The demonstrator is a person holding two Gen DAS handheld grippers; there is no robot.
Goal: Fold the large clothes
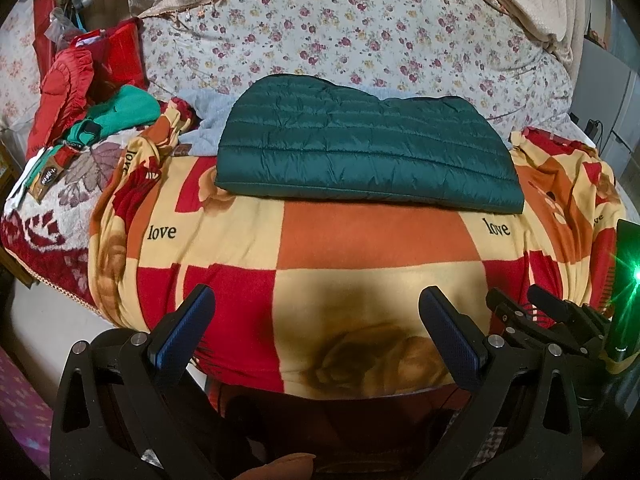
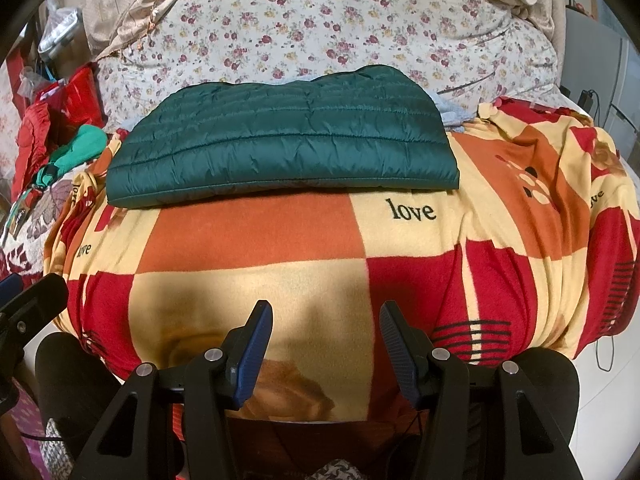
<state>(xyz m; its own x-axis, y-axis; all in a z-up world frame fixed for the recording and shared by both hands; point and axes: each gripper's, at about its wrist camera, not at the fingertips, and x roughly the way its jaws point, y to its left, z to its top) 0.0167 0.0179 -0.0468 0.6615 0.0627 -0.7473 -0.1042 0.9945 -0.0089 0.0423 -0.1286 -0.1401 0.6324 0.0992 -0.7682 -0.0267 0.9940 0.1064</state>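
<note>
A dark green quilted jacket [image 1: 368, 148] lies folded into a flat rectangle on a red, orange and yellow checked "love" blanket [image 1: 380, 236]; it also shows in the right wrist view [image 2: 284, 144]. My left gripper [image 1: 316, 304] is open and empty, back near the blanket's front edge, well short of the jacket. My right gripper [image 2: 326, 316] is open and empty, also back at the front edge. The right gripper shows at the right edge of the left wrist view [image 1: 532, 308].
The blanket [image 2: 248, 232] covers a bed with a floral sheet [image 1: 340, 28] behind. A pile of red and teal clothes [image 1: 96, 104] lies at the left. A beige cover [image 1: 520, 4] is bunched at the back right. White floor [image 2: 612, 380] lies to the right.
</note>
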